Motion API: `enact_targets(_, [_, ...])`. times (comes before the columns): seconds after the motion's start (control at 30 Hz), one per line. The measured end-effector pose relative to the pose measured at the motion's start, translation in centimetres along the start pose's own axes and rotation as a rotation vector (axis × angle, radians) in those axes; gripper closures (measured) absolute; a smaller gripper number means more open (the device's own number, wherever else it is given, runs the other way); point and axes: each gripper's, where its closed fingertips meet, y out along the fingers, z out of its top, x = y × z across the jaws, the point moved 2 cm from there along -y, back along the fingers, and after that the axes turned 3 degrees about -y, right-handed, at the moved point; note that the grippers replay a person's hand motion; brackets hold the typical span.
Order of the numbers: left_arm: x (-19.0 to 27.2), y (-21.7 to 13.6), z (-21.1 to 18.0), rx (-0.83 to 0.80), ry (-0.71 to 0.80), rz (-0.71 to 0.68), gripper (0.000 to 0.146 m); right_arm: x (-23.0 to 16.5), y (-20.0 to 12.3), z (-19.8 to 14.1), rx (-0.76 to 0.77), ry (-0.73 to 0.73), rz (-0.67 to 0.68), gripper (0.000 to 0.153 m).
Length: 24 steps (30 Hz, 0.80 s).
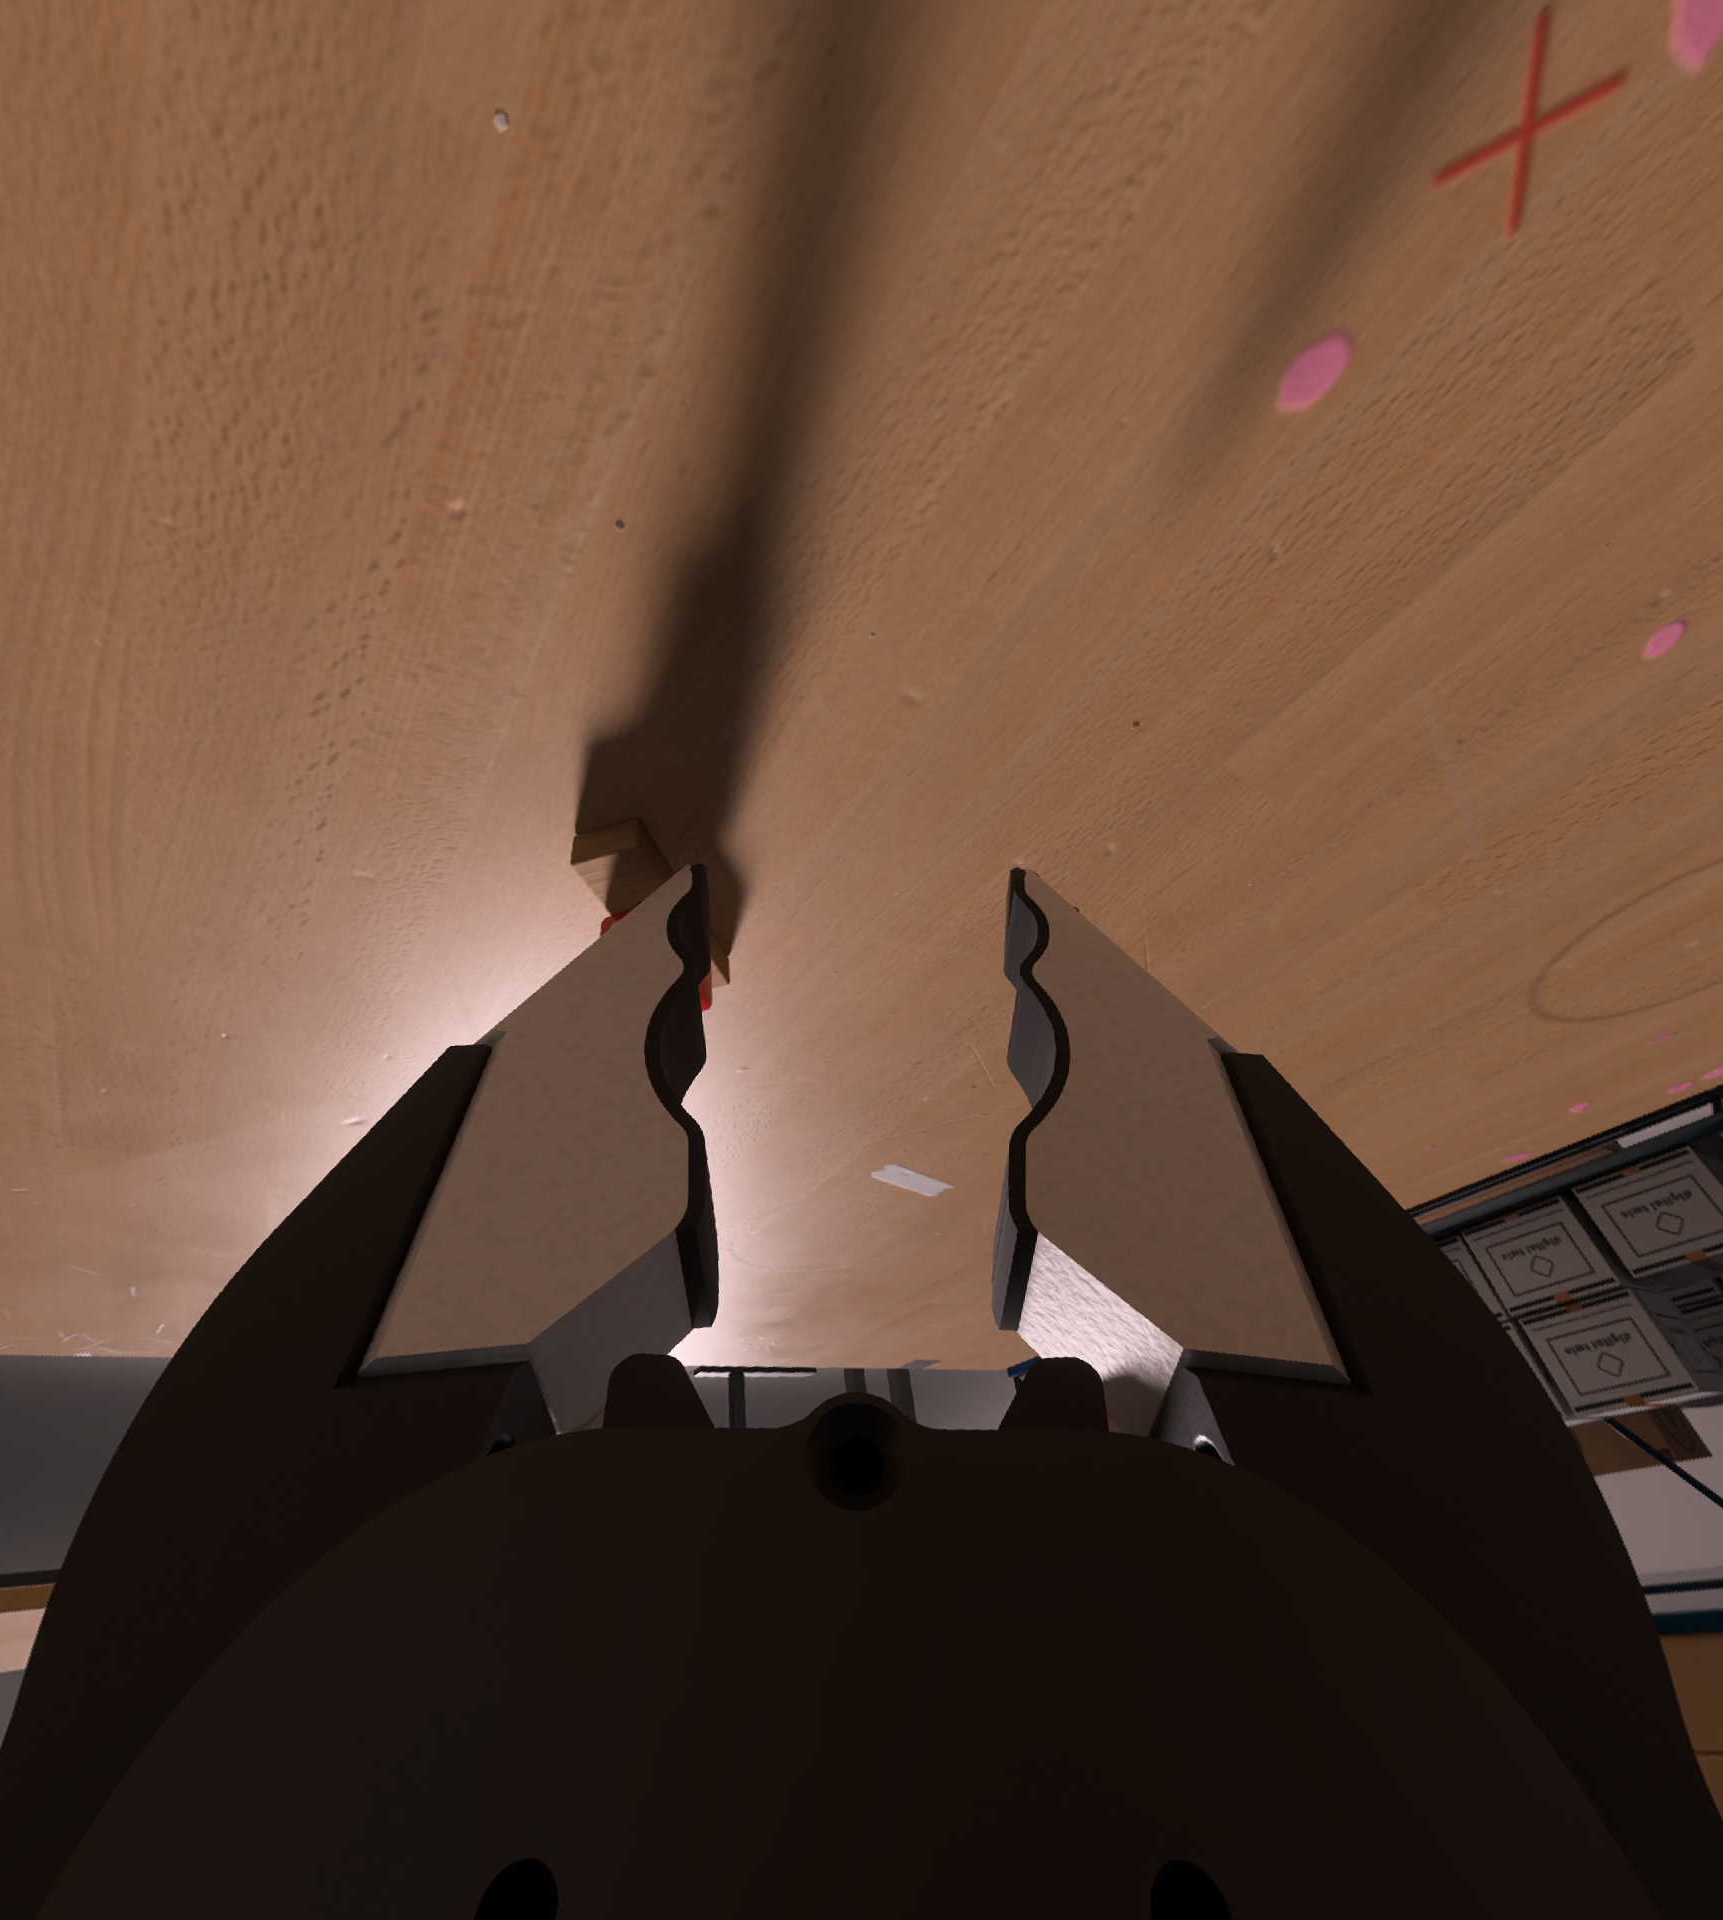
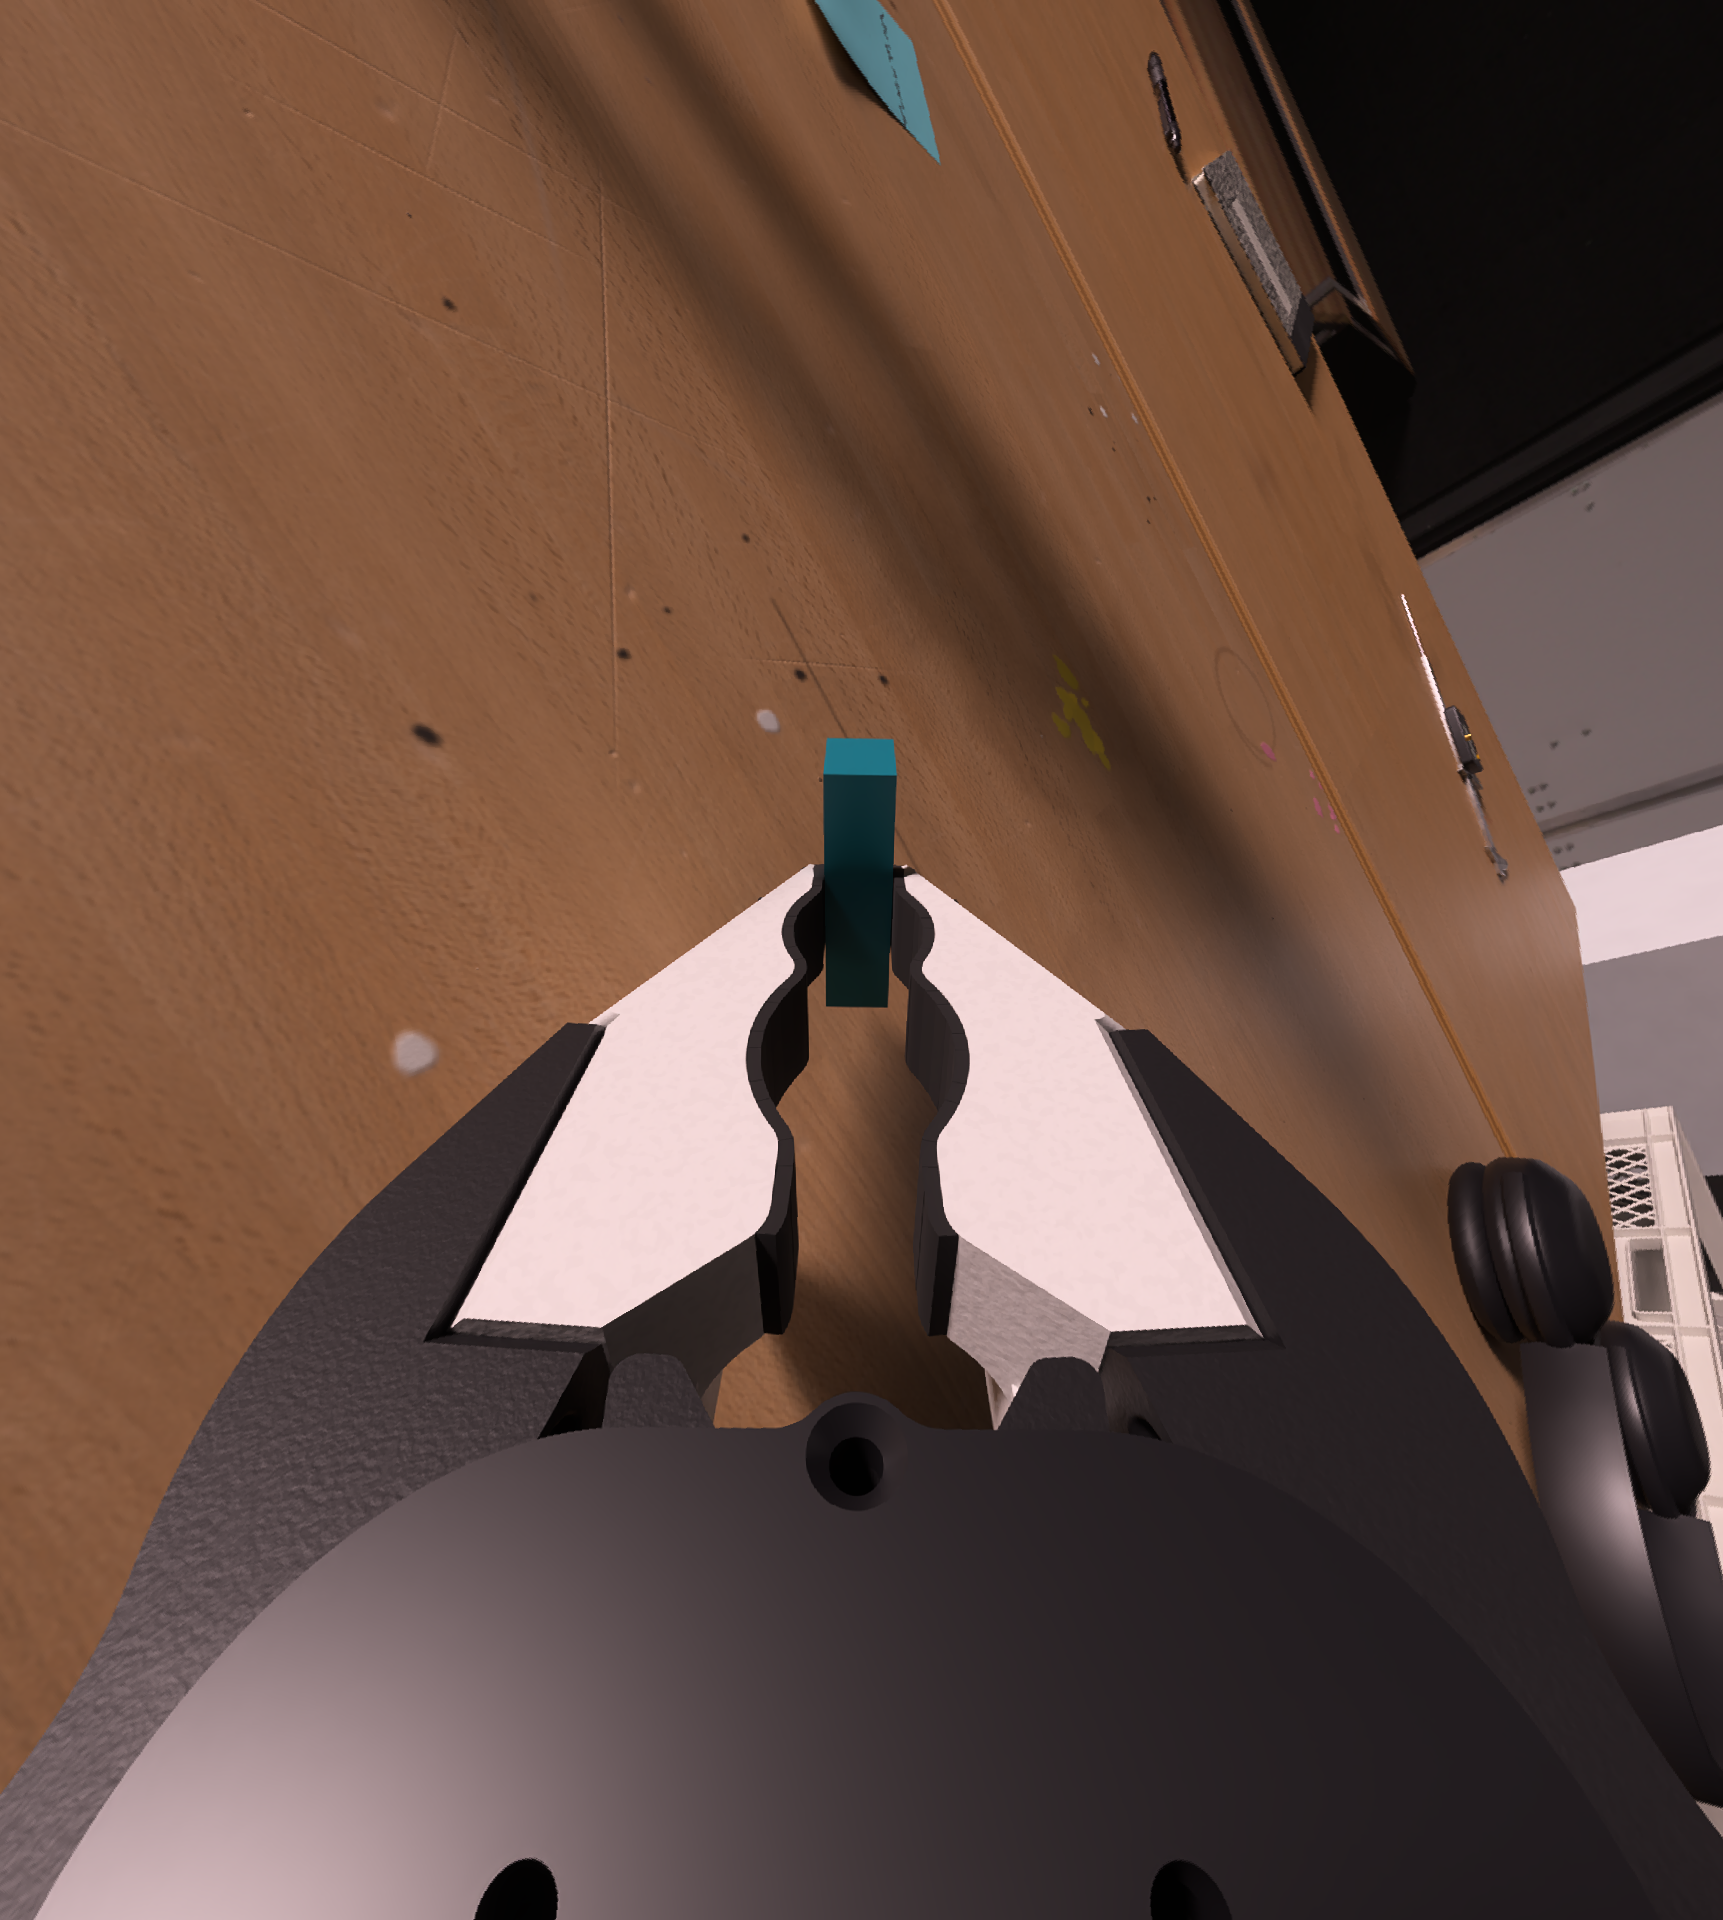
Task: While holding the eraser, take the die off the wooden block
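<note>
In the left wrist view a small wooden block (image 1: 618,862) lies on the table, mostly hidden behind my left finger. A red die (image 1: 705,994) shows only as slivers at that finger's edges, by the block. My left gripper (image 1: 855,883) is open and empty, with the block and die just left of its gap. In the right wrist view my right gripper (image 2: 857,878) is shut on a teal eraser (image 2: 858,831), a slim bar that sticks out past the fingertips, held above the table.
The wooden table (image 1: 317,520) carries a red cross mark (image 1: 1527,125) and pink spots (image 1: 1312,371) at the right. Shelves with boxes (image 1: 1657,1278) stand beyond its edge. In the right wrist view a blue card (image 2: 888,73) lies far off and a white crate (image 2: 1709,1351) stands past the table edge.
</note>
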Motion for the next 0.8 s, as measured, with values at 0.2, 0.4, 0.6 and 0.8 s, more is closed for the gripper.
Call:
enact_targets(0.2, [-2.8,-1.4,0.2,0.086,-0.044,0.097,0.102,0.0,0.0,0.0,0.0,0.0,0.0,0.142])
enact_targets(0.4, [-6.6,-4.2,2.2,0.303,-0.093,0.262,0.102,0.0,0.0,0.0,-0.001,0.001,0.001,0.142])
enact_targets(0.6, [-9.0,-5.3,3.5,0.404,-0.188,0.35,0.105,0.0,0.0,0.0,-0.002,0.001,0.0,0.142])
enact_targets(0.8, [-6.0,-6.1,0.7,0.421,-0.31,0.184,0.059,0.0,0.0,0.0,-0.002,0.001,0.001,0.142])
